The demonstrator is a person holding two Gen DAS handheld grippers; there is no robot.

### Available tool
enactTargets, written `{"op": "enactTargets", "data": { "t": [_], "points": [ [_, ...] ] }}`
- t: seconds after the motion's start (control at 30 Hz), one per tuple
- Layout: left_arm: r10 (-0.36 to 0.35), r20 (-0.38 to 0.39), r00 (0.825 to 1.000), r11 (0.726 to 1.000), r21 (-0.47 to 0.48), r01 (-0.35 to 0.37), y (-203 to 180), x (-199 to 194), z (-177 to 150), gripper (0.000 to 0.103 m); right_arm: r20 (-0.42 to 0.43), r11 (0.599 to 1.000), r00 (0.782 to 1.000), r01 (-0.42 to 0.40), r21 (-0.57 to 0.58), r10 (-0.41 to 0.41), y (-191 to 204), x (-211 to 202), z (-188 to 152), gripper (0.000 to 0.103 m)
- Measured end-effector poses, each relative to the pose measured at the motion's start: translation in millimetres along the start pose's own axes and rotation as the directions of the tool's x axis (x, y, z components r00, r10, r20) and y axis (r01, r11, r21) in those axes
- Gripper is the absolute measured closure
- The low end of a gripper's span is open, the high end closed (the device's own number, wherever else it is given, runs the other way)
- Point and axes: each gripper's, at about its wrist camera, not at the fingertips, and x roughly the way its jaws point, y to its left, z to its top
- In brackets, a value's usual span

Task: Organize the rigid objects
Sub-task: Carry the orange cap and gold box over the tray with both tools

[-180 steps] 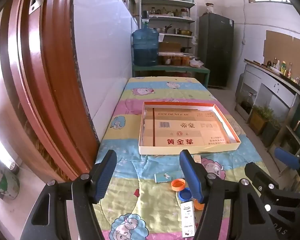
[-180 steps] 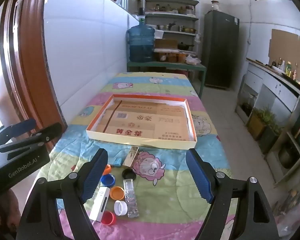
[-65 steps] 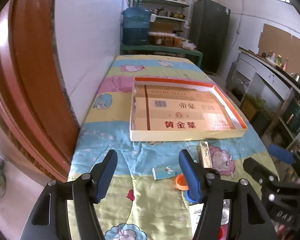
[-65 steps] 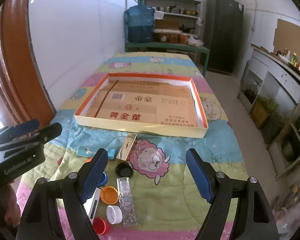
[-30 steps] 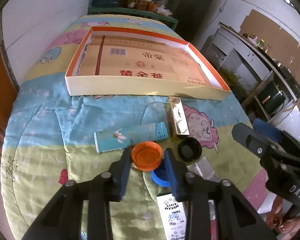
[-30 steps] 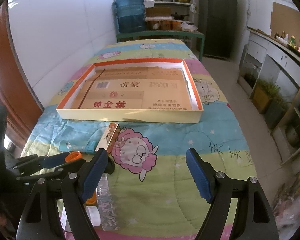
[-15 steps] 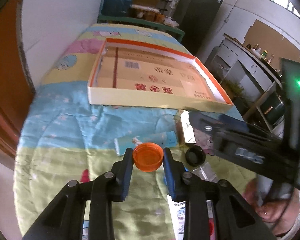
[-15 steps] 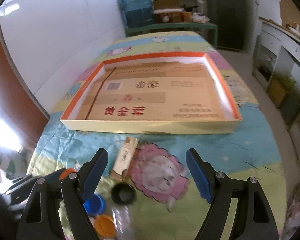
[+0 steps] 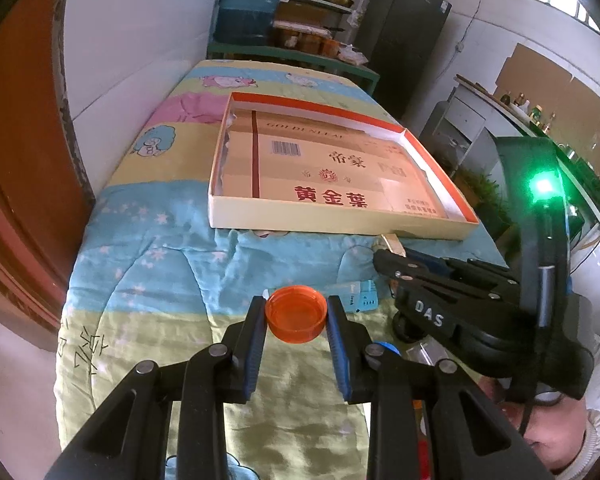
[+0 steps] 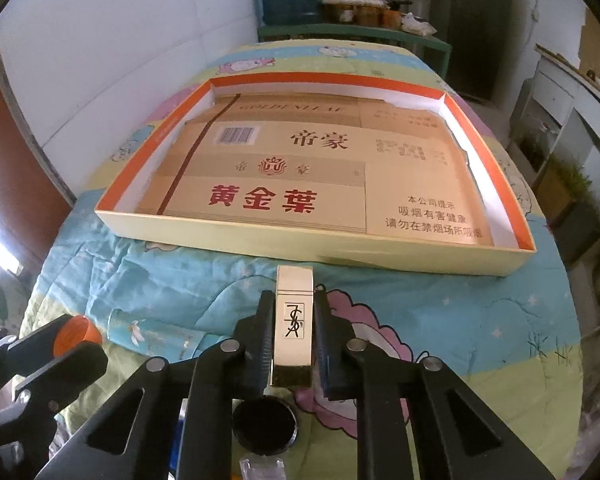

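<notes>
Left gripper (image 9: 296, 314) clamps a round orange plastic cap (image 9: 296, 314) above the cartoon-print quilt (image 9: 160, 264). Right gripper (image 10: 293, 320), jaws just closed, grips a slim gold rectangular case (image 10: 293, 324) near the shallow orange-rimmed cardboard tray (image 10: 300, 240).

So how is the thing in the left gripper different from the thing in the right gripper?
The left gripper holds an orange bottle cap; the right gripper holds a gold rectangular box with a black logo. The cap is round, shallow and translucent; the box is long, flat-sided and shiny. The cap sits open side up, while the box points lengthwise toward the cardboard tray. Both are small, rigid and clamped between the pads.
</notes>
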Motion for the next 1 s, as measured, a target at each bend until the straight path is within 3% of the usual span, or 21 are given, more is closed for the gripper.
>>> {"op": "enactTargets", "data": {
  "t": [0.5, 1.0],
  "points": [
    [0.029, 0.063, 0.998, 0.999, 0.026, -0.031, -9.7, -15.5, 22.1, 0.073, 0.082, 1.0, 0.996, -0.025, 0.016, 0.024, -15.2, -50.1, 3.6, 0.085],
    [0.101, 0.104, 0.99, 0.994, 0.039, -0.105, -27.0, -6.6, 87.1, 0.073, 0.152, 0.999, 0.988, -0.004, 0.041, -0.003, -62.8, -84.0, 35.5, 0.085]
  ]
}}
